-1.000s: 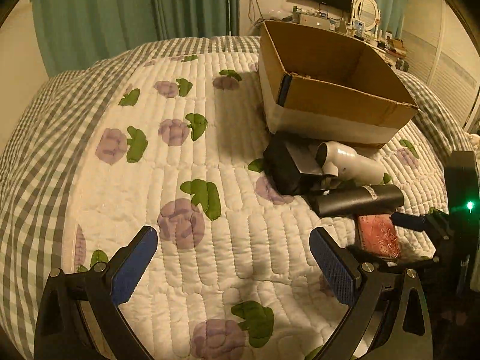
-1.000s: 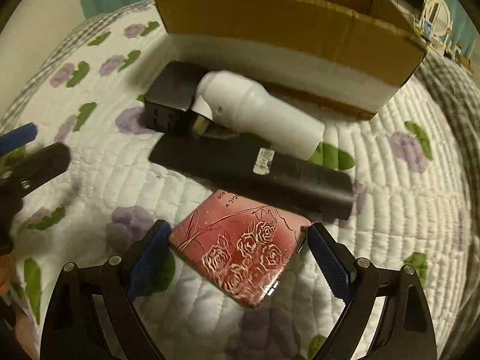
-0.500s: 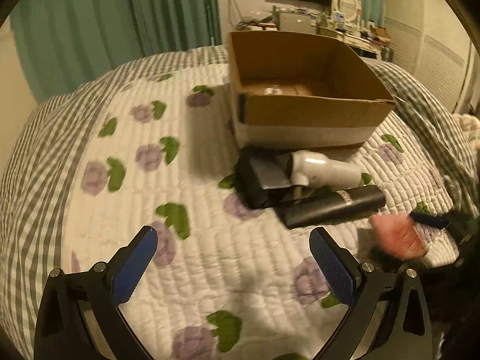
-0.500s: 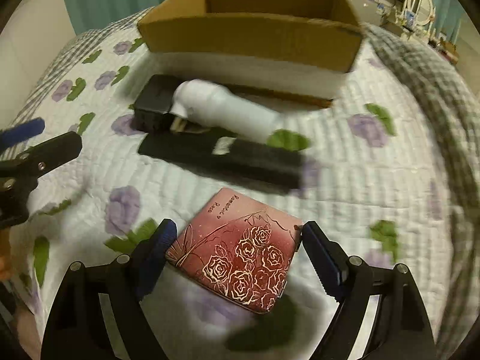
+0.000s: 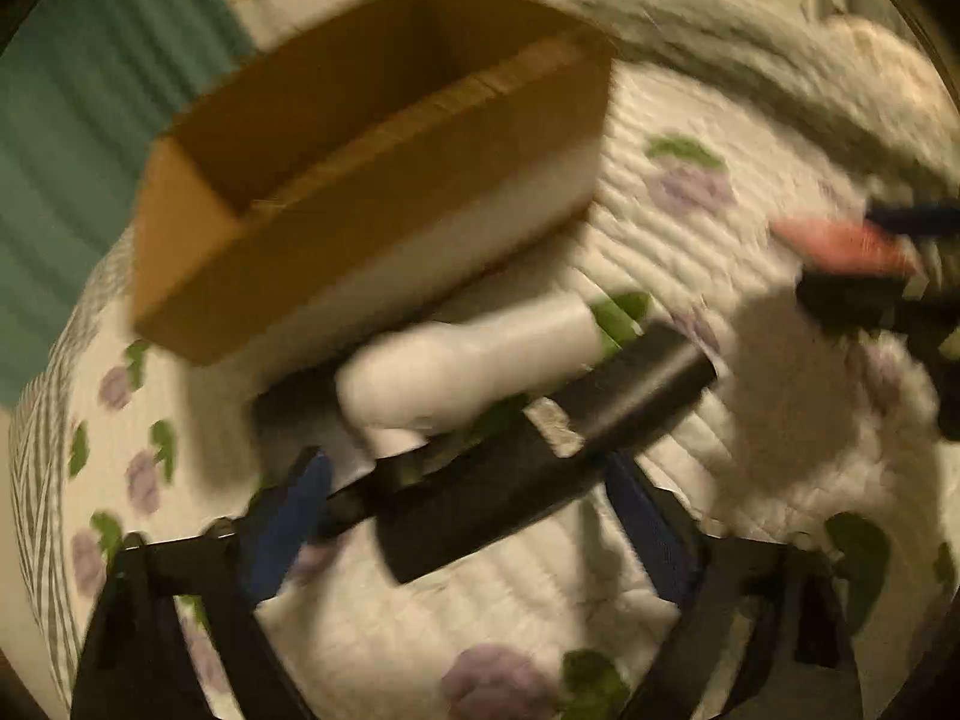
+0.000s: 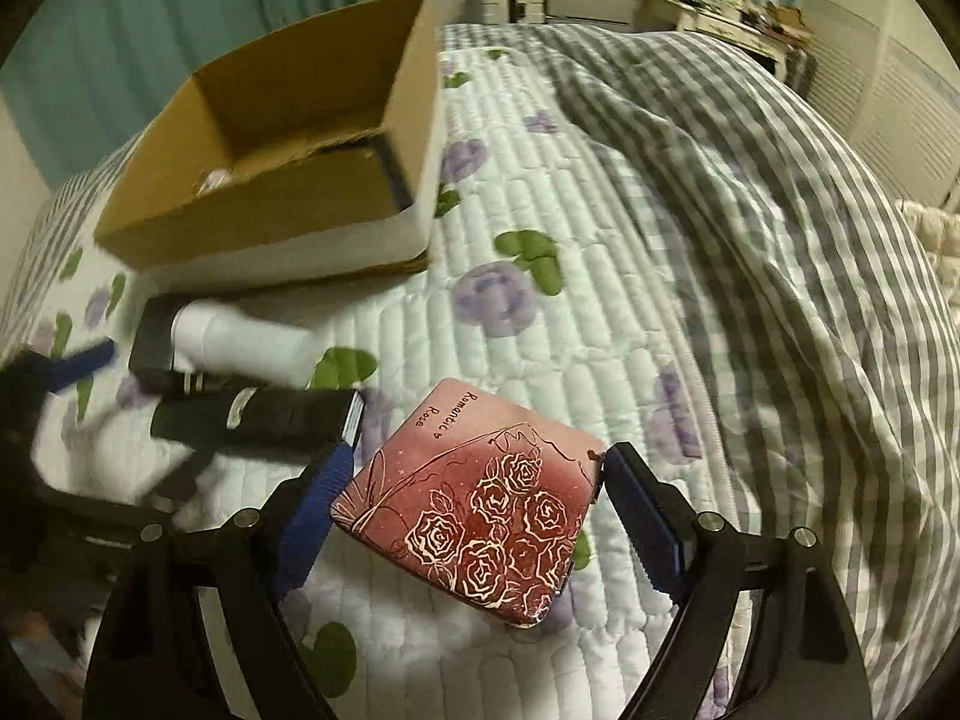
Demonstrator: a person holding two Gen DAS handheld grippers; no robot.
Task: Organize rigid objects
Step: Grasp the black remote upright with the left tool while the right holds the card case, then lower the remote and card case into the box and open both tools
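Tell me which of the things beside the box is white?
The white bottle, lying on its side nearest the cardboard box. The block behind it and the long case in front are black.

A home bedroom: ahead of the jaws spreads a bed under a quilted floral coverlet and a grey checked duvet, with teal curtains and a cluttered dresser beyond it.

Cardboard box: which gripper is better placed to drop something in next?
Right. The right gripper already holds the pink rose case between its jaws, lifted, with the cardboard box open ahead. The left gripper only straddles the black bar.
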